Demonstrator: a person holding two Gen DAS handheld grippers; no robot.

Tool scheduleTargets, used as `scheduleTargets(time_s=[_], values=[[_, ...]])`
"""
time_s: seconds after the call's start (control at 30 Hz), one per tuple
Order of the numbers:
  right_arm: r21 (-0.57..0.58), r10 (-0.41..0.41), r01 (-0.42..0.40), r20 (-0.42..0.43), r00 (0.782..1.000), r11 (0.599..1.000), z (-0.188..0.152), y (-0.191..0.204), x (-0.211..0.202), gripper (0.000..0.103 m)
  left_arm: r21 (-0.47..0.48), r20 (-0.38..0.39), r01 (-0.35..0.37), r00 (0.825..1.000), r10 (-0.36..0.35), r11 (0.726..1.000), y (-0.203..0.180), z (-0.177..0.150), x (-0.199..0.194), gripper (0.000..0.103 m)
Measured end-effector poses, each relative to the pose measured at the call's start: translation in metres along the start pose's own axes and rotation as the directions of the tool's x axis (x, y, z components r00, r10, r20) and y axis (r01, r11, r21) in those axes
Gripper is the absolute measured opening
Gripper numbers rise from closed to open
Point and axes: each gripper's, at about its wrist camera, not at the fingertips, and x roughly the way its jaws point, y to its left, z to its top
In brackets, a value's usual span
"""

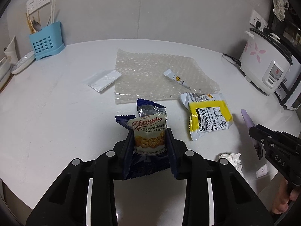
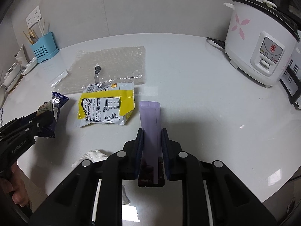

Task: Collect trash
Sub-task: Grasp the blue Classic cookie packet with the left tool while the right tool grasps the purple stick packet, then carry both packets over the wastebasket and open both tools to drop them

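The cookie wrapper (image 1: 148, 131) (blue and white, printed "Classic Crown Cookies") is sitting between the pads of the left gripper (image 1: 149, 141), which is clamping it on both sides and holding it above the white table (image 1: 56, 113). The purple sachet (image 2: 150, 124) is standing lengthwise between the fingers of the right gripper (image 2: 152, 143), which is pinching it near its dark lower end.

Just beyond both grippers, the yellow packet (image 1: 207, 115) is lying flat on the table, label side up, its torn end touching the near edge of the bubble wrap sheet (image 1: 150, 71). A small stick sachet (image 1: 176, 78) is resting on that sheet. A flat white pouch (image 1: 102, 80) is lying just beside the sheet's left edge. A crumpled tissue (image 1: 232, 159) is lying at the near table edge, between the two grippers.

Farther out, a blue utensil holder (image 1: 47, 41) is standing at the back left against the wall, and a white rice cooker (image 2: 257, 43) (pink flower print) is standing at the back right.
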Motion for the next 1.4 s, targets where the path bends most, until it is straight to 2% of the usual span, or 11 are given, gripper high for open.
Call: scheduleTargets(time_s=[0.4, 0.73, 1.17, 1.4], values=[[-0.002, 0.01, -0.01, 0.026, 1.0, 1.0, -0.012, 0.008, -0.025, 0.018, 0.0, 0.028, 0.01, 1.0, -0.01, 1.0, 0.003, -0.012, -0.034, 0.032], [-0.021, 0.025, -0.024, 0.082, 0.996, 0.999, -0.039, 0.023, -0.071, 0.018, 0.003, 0.068, 0.043, 0.997, -0.044, 0.999, 0.005, -0.041, -0.082, 0.032], [-0.082, 0.097, -0.083, 0.183, 0.978, 0.993, -0.122, 0.056, -0.143, 0.018, 0.018, 0.131, 0.106, 0.986, -0.107, 0.994, 0.006, -0.12, -0.156, 0.032], [-0.116, 0.14, -0.12, 0.186, 0.972, 0.986, -0.174, 0.07, -0.149, 0.018, 0.018, 0.145, 0.12, 0.982, -0.121, 0.993, 0.008, -0.167, -0.175, 0.032]])
